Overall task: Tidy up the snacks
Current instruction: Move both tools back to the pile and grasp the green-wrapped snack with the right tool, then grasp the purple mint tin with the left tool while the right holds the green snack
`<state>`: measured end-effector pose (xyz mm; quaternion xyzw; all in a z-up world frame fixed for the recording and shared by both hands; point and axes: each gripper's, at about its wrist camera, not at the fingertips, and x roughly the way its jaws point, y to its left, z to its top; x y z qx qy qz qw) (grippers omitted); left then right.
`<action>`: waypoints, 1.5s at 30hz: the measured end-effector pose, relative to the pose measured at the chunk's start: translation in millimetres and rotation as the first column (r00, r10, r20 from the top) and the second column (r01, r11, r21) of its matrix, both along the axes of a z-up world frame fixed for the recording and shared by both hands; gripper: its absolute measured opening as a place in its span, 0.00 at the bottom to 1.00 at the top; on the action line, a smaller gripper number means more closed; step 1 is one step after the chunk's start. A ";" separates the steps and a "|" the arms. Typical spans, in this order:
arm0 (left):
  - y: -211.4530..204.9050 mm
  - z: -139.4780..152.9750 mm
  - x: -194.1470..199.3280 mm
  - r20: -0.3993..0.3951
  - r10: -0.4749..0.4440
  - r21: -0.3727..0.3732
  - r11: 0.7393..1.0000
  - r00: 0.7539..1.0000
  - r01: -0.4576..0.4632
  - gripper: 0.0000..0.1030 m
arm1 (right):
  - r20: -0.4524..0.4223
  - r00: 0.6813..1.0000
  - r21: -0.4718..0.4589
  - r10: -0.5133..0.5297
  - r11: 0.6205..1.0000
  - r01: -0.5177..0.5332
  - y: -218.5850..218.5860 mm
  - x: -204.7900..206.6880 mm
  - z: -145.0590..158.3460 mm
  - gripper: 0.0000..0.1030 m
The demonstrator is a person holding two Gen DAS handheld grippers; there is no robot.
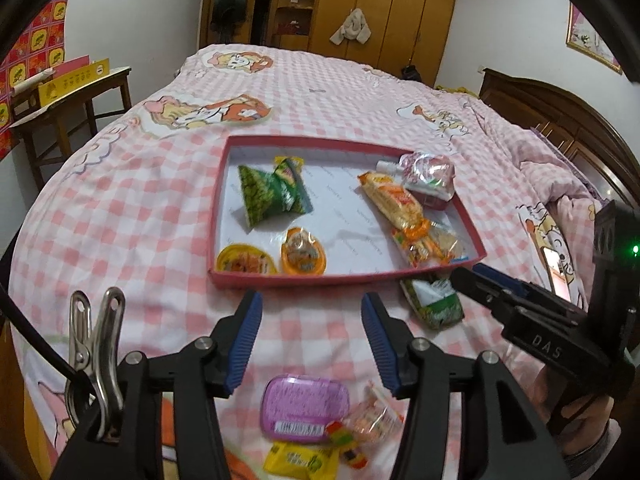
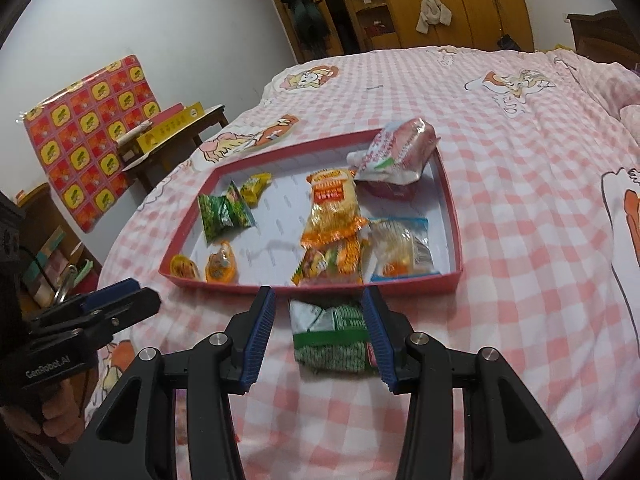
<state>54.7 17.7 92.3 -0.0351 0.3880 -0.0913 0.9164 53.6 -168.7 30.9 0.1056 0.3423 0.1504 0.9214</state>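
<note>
The snacks lie partly in a shallow red tray [image 1: 256,282] with a white inside, which stands on a bed [image 1: 160,216] covered by a pink and white checked sheet with cartoon girls. In the tray are green triangular packets [image 1: 272,192], two small orange cups [image 1: 304,254], a long orange noodle packet [image 2: 334,204], a clear bag with a blue edge [image 2: 402,250] and a pink pouch [image 2: 394,152] at the far corner; their print is too blurred to read. Other snacks lie outside the tray on the sheet: a purple tin [image 1: 304,408] with a barcode label, a yellow packet [image 1: 300,462] and a small clear candy bag [image 1: 374,416] near the left gripper [image 1: 312,340], whose blue fingers [image 1: 248,340] stand apart above the sheet with nothing between them. The right gripper [image 2: 320,336] has its fingers around a green and white packet [image 2: 332,332] just before the tray edge; whether both press it I cannot tell. "DAS" is written on the right gripper body, "GenRobot.AI" on the left one.
</note>
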 end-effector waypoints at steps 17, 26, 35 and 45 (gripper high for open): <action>7.9 -48.2 -24.7 -0.151 -0.007 0.010 1.000 0.989 0.009 0.57 | -0.106 0.994 -0.088 -0.030 0.996 0.020 8.1 11.1 -27.6 0.63; 3.6 -57.8 -25.4 -0.179 0.000 -0.012 1.000 0.984 -0.002 0.62 | -0.141 0.990 -0.090 -0.022 0.996 0.009 13.4 19.3 -38.8 0.63; 4.1 -60.2 -26.9 -0.174 0.029 0.002 1.000 0.984 -0.029 0.63 | -0.140 0.990 -0.076 -0.031 0.997 0.020 11.3 15.8 -39.6 0.56; 0.6 -63.2 -27.7 -0.189 0.004 0.014 1.000 0.982 -0.002 0.63 | -0.143 0.989 -0.055 -0.048 0.998 0.041 8.8 3.1 -40.1 0.54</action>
